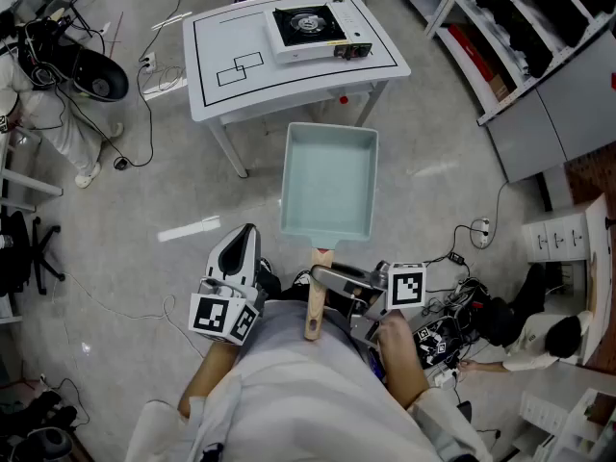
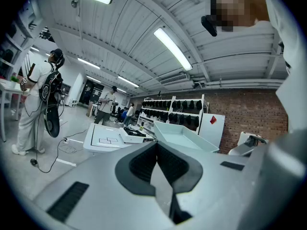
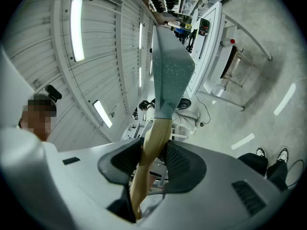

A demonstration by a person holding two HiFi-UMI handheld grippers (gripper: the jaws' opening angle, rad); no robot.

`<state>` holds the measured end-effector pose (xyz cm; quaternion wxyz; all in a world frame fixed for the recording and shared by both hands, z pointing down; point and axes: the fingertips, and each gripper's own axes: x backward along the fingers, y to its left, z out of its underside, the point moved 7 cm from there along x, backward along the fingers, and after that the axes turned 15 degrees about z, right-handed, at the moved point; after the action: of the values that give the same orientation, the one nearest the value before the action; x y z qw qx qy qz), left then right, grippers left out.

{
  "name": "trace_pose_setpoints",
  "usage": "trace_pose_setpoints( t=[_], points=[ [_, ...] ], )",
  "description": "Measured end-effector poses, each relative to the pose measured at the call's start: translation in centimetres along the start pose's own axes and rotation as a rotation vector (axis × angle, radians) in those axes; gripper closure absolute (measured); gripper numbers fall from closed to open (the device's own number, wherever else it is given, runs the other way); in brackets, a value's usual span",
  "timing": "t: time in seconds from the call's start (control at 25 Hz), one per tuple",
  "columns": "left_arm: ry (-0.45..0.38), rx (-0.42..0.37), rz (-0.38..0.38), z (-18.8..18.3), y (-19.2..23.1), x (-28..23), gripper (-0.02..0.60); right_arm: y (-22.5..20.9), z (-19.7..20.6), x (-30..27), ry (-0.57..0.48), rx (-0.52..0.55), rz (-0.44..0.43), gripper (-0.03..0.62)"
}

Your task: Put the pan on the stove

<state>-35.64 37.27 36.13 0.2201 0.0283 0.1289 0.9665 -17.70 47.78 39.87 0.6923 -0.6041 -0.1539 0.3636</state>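
Observation:
A pale teal rectangular pan (image 1: 327, 183) hangs level over the floor, a short way before the white table (image 1: 207, 85). My right gripper (image 1: 330, 279) is shut on the pan's wooden handle (image 1: 315, 308). In the right gripper view the handle (image 3: 149, 147) runs between the dark pads and the pan (image 3: 169, 71) points away. The portable gas stove (image 1: 308, 29) sits on the table's far right part, and it shows small (image 2: 133, 134) in the left gripper view. My left gripper (image 1: 241, 248) is held beside the pan's handle, shut with nothing in it (image 2: 156, 163).
Black rectangle outlines are drawn on the table top (image 1: 239, 67). Cables and a power strip (image 1: 149, 63) lie on the floor at left, near a standing person (image 1: 48, 114). Shelving (image 1: 520, 37) lines the right side. Another person (image 1: 553, 340) crouches at lower right by cables.

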Motion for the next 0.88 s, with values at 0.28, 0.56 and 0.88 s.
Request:
trace_pose_setpoints(
  t=[0.28,0.56,0.88],
  points=[
    [0.015,0.004,0.004,0.5,-1.3,-0.1,0.574,0.0,0.3,1.2,0.006,0.03,0.025,0.442],
    [0.015,0.018,0.01,1.0,-1.3,-1.0,0.574,-0.7,-0.1,1.6,0.01,0.047,0.068,0.437],
    [0.023,0.024,0.025,0.3,0.0,-3.9,0.574,-1.4,-2.8,1.4,0.011,0.055,0.081,0.436]
  ],
)
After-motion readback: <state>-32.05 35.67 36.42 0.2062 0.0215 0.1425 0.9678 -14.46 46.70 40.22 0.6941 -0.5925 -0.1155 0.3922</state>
